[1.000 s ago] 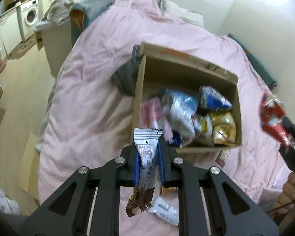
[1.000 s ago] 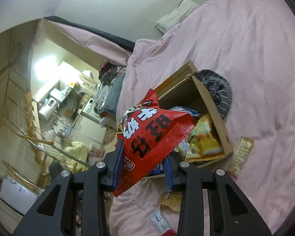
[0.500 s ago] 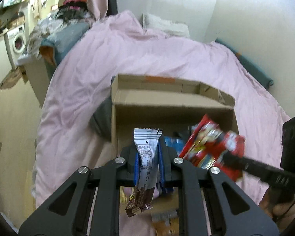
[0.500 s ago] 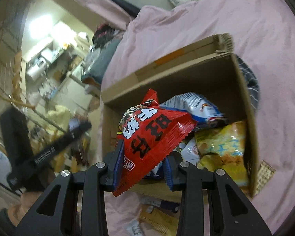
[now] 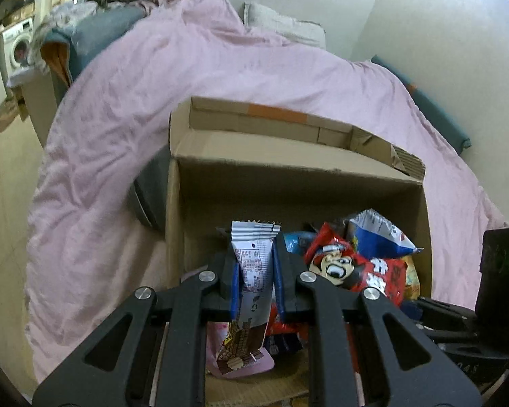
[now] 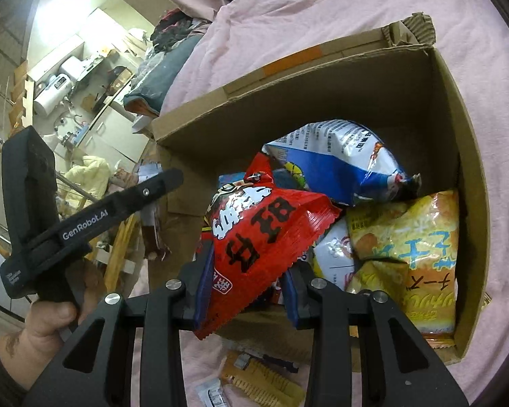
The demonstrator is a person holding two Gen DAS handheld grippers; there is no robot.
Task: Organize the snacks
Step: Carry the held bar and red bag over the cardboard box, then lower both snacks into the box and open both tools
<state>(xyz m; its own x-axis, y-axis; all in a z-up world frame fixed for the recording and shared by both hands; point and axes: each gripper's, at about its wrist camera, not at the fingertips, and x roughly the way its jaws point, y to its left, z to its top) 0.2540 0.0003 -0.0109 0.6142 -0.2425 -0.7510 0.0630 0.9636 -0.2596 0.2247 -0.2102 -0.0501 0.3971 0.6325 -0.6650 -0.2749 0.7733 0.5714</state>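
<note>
The red snack bag (image 6: 254, 251), glossy with bold black characters, is clamped in the right gripper (image 6: 247, 291) over the cardboard box (image 6: 465, 176). Only the left view shows the silver-and-brown wafer bar (image 5: 252, 278) pinched in the left gripper (image 5: 254, 285); the right view alone shows yellow chip bags (image 6: 410, 247) at 3 o'clock.

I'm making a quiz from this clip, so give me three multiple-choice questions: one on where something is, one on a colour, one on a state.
1. Where does the open brown cardboard box sit?
A on a pink bedcover
B on a wooden desk
C on a tiled floor
2. What colour is the crinkly snack bag in the right gripper?
A green
B red
C white
3. The left gripper's jaws are:
A wide open, empty
B shut on a slim white-and-brown wrapped bar
C out of view

Answers: 1 A, pink bedcover surrounds the box. 2 B, red foil. 3 B, jaws press the bar.
</note>
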